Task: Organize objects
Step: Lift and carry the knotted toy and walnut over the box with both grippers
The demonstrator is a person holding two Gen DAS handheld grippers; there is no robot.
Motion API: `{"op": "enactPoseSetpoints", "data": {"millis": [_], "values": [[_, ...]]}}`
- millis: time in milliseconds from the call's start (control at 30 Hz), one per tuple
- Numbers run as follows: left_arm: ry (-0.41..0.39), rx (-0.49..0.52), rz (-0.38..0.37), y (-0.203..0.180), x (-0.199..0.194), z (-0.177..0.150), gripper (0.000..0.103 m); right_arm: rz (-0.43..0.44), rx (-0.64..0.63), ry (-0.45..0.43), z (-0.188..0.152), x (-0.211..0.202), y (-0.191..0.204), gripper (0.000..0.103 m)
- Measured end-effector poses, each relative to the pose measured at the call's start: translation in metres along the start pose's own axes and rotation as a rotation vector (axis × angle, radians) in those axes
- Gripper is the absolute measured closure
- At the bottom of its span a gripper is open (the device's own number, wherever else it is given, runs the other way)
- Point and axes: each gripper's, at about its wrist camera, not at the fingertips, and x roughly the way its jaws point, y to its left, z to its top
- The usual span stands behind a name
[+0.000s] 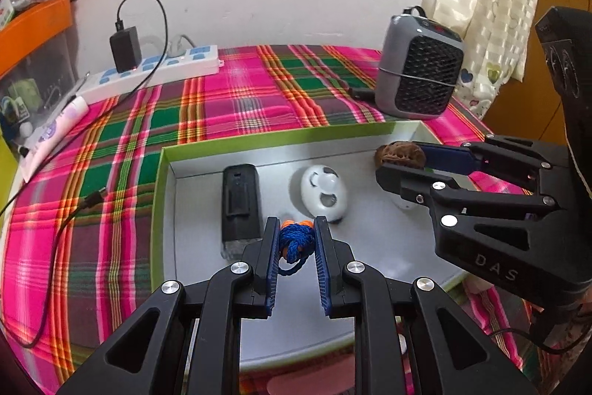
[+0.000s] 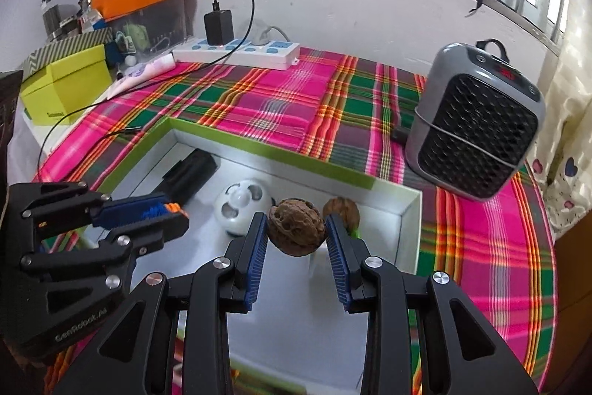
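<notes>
The jaws of the left gripper [image 1: 296, 228] are pressed onto a small bundle of blue and orange cord [image 1: 295, 239]; those of the right gripper [image 2: 296, 223] are clamped on a brown wrinkled walnut [image 2: 296, 228]. Both are held above a shallow white box with green rim [image 1: 164, 150], in which a black rectangular device [image 1: 239, 202], a white egg-shaped gadget [image 1: 323, 192] and a second walnut [image 2: 342, 207] are seen lying.
</notes>
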Motion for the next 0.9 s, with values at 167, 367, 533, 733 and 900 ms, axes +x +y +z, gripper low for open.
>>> {"op": "enactPoseSetpoints", "data": {"millis": [167, 367, 533, 733, 900], "values": [[0.010, -0.001, 0.007, 0.003, 0.007, 0.004, 0.087, -0.011, -0.008, 0.017, 0.009, 0.012, -0.001, 0.069], [0.024, -0.002, 0.006, 0.005, 0.015, 0.006, 0.087, -0.013, -0.025, 0.041, 0.014, 0.026, 0.001, 0.069], [0.028, 0.009, 0.009, 0.004, 0.020, 0.008, 0.087, -0.016, -0.030, 0.043, 0.019, 0.033, 0.000, 0.069], [0.029, 0.020, 0.016, 0.003, 0.022, 0.010, 0.086, -0.008, -0.075, 0.064, 0.022, 0.041, 0.006, 0.069], [0.027, 0.022, 0.017, 0.004, 0.022, 0.010, 0.086, -0.018, -0.078, 0.085, 0.024, 0.046, 0.007, 0.069]]}}
